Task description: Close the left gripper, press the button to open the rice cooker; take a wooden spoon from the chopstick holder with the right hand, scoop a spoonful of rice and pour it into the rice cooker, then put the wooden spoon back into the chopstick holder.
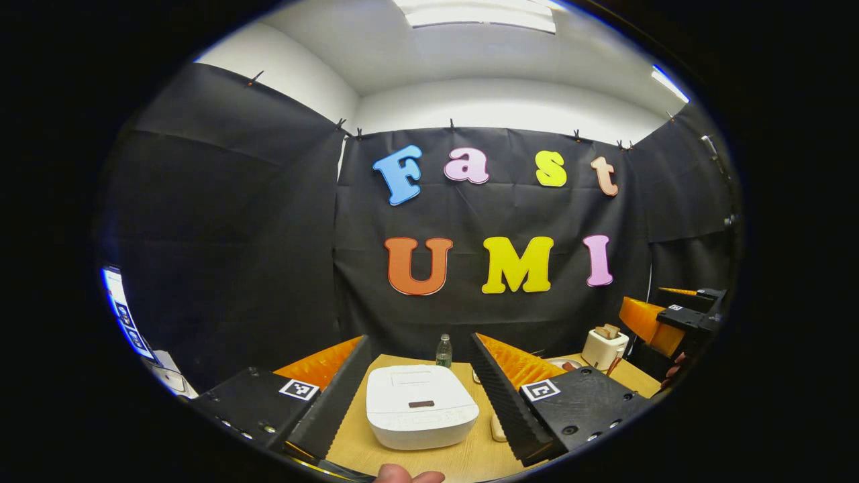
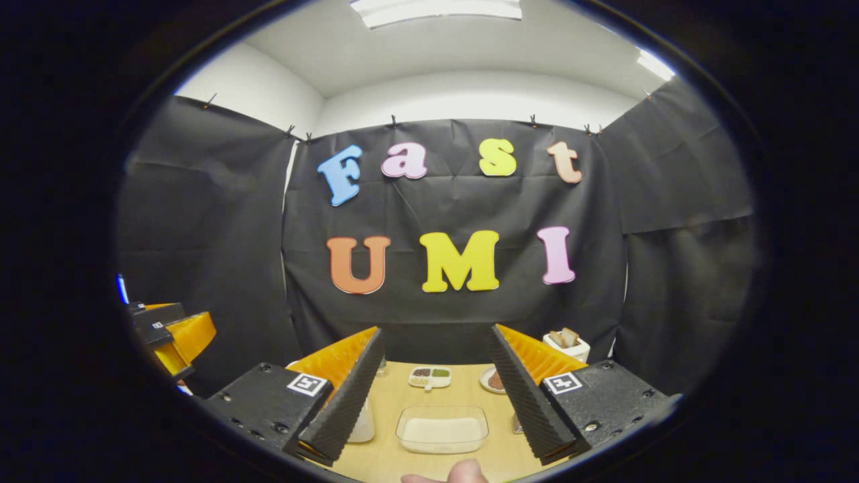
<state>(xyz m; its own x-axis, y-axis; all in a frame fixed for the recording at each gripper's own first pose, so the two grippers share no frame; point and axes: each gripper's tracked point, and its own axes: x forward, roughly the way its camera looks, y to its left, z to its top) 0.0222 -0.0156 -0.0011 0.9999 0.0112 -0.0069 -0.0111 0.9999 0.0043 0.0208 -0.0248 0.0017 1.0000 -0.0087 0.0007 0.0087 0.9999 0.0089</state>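
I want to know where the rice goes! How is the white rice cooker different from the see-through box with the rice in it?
The rice cooker is solid white, so its inside is hidden; the clear container is see-through, showing pale rice. The rice cooker's lid is closed; the clear container has no lid. The rice cooker is tall and rounded; the clear container is low and flat. Both sit on the wooden table between open gripper fingers.

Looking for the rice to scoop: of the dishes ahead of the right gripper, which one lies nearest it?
The clear rectangular container of white rice, between the right gripper fingers; the small divided dish and round plate sit farther back.
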